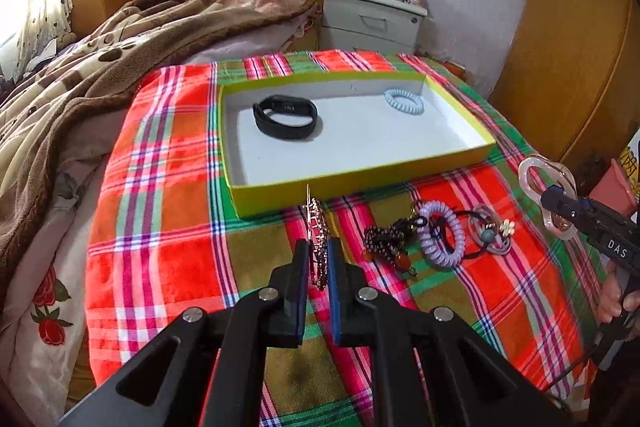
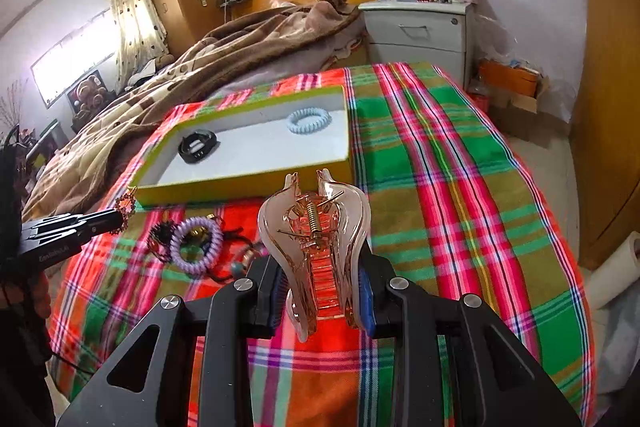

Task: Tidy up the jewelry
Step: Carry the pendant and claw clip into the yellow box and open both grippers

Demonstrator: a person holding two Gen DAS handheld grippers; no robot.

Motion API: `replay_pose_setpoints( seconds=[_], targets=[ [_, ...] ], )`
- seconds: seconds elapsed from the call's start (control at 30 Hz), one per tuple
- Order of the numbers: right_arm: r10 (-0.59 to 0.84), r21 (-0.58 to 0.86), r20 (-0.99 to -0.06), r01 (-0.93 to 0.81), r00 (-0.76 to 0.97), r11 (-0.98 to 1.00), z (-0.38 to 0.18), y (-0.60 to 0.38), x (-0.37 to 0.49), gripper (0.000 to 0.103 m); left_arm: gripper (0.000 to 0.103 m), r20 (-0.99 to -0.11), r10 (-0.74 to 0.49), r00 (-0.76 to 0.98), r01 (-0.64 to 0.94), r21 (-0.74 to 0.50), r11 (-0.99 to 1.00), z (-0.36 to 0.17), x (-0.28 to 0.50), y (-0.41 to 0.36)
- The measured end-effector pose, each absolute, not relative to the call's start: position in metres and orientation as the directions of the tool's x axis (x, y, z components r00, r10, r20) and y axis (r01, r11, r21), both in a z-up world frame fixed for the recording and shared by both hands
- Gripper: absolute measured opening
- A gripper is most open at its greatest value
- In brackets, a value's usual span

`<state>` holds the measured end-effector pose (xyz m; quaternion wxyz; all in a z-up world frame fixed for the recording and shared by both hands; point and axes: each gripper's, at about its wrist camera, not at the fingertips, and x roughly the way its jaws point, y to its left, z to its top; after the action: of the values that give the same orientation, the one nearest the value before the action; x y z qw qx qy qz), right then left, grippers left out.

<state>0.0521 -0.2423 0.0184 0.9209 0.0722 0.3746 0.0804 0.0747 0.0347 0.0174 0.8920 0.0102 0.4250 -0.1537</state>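
My left gripper is shut on a thin beaded hair ornament, held edge-on just above the plaid cloth in front of the yellow-green tray. In the right wrist view that left gripper shows at the left with the ornament. My right gripper is shut on a pink translucent claw clip, lifted off the cloth. The tray holds a black wristband and a pale blue spiral hair tie.
On the cloth right of my left gripper lie a dark beaded piece, a purple spiral hair tie and flower hair ties. A brown blanket is piled to the left and a grey nightstand stands behind.
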Motion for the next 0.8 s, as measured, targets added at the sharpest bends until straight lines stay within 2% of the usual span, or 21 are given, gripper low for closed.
replay_pose_setpoints(
  seconds=[0.47,0.8],
  targets=[
    [0.260,0.181,-0.643,-0.187,0.721,0.966,0.055,-0.208,0.102,0.030,0.009,-0.735,-0.270,0.622,0.271,-0.121,0.955,0.044,0.108,0.038],
    [0.275,0.163,-0.698,-0.226,0.662,0.960,0.044,-0.186,0.176,0.030,0.009,-0.759,-0.261,0.597,0.244,-0.138,0.960,0.032,0.149,0.036]
  ],
)
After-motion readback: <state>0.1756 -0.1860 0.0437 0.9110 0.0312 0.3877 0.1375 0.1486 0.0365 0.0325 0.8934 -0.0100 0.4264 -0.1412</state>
